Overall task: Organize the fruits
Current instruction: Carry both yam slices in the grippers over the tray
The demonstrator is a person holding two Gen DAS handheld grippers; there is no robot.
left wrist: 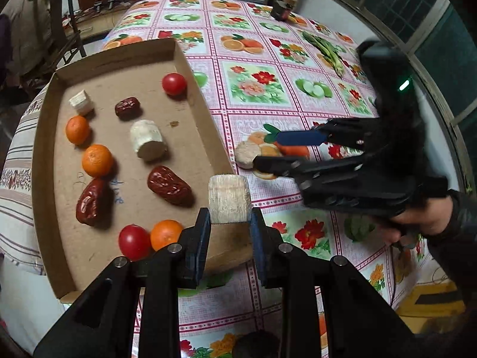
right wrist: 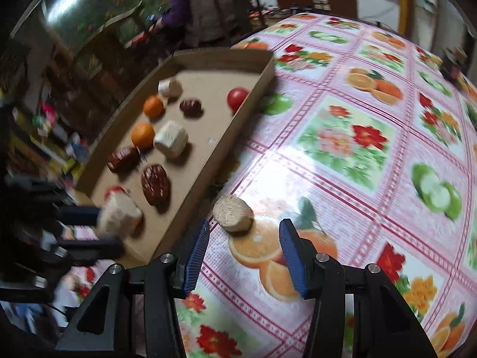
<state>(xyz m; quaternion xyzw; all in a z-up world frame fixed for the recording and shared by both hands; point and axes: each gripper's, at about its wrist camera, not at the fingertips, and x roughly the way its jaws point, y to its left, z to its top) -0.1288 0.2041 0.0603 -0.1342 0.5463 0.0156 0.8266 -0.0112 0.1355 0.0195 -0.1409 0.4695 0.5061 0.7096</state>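
Starting at the left side of the left wrist view: there's a shallow cardboard tray sitting on the bench, which has a pink floral and fruit print cloth on it. Inside the tray are three small oranges, two red tomatoes, three wrinkly dark red dates, a small white chunk in the far left corner, and a bigger white cylinder piece lying on its side, long axis running from far-left to near-right with a cut end facing the camera.

Moving right, the left gripper is closed on a pale cylinder chunk, one pad on each side of it. It's held over the tray's near right corner, and the striped curved side is toward the camera, so its long axis runs roughly across from finger to finger.

Right of that, just outside the tray wall on the cloth, is a flat round slice lying cut face up, short axis pointing up. The right gripper is wide open and holding nothing, fingers either side of and just short of the slice. In the left wrist view its tips sit right at the slice, though I can't tell if they touch. Further back on the bench there are some green pods.
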